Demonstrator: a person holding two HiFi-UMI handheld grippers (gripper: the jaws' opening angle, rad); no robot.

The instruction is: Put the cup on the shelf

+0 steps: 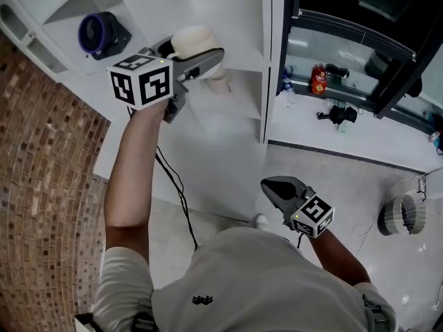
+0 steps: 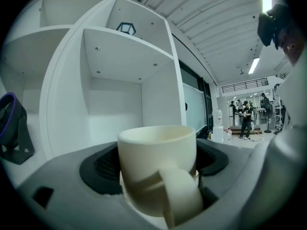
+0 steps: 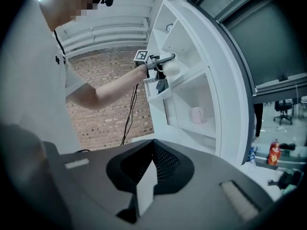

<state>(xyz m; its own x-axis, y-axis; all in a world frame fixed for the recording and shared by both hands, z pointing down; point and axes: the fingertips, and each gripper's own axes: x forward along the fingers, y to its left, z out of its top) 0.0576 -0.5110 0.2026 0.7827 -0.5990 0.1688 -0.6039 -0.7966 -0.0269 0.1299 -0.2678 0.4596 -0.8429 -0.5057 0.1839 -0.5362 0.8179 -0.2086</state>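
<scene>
At the shelf's [image 2: 112, 107] left bay sits a dark object [image 1: 99, 33], well clear of the work. The left gripper [image 1: 205, 59] is closed on the cup [image 2: 156, 152], jaws clamping its wall, handle toward the camera. The cup is held upright in the air at the mouth of an upper shelf bay, not yet resting on a board. Risk: release before the base is seated would drop it, and a tilted approach could knock the rim against the board above or the divider. A second cup [image 3: 198, 115] stands in the bay below and might be struck by a fall. The right gripper [image 1: 271, 187], low and right of the shelf, has its jaws together on nothing and offers no support.
</scene>
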